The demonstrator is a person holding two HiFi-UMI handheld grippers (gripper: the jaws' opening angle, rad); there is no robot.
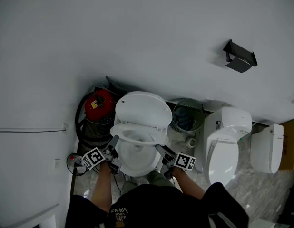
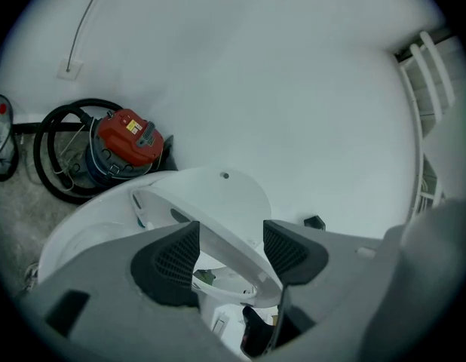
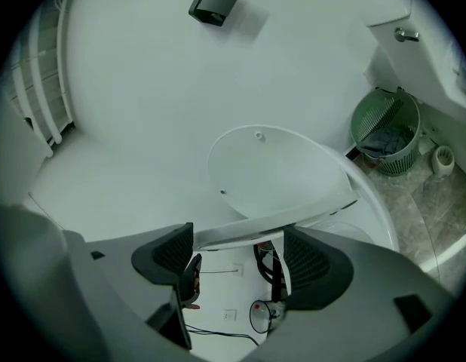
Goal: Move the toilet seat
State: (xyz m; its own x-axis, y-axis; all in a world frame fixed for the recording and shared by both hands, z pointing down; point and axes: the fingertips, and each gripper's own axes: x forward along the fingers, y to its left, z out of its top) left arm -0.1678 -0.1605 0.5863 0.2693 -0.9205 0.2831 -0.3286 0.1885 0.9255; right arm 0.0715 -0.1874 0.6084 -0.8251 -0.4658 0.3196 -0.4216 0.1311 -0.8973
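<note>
White toilet seat (image 3: 308, 216) pinched in left claw (image 2: 229, 253), right claw (image 3: 237, 256)

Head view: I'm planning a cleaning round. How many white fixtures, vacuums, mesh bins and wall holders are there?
White fixtures: 3
Vacuums: 1
Mesh bins: 1
Wall holders: 1
Total: 6

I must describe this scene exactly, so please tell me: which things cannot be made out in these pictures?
Basket contents: a dark blue bundle, too small in the head view and behind mesh in the right gripper view.
Brown thing, head view: cut off by the right edge.
Vacuum cleaner base, left gripper view: hidden behind the toilet.
</note>
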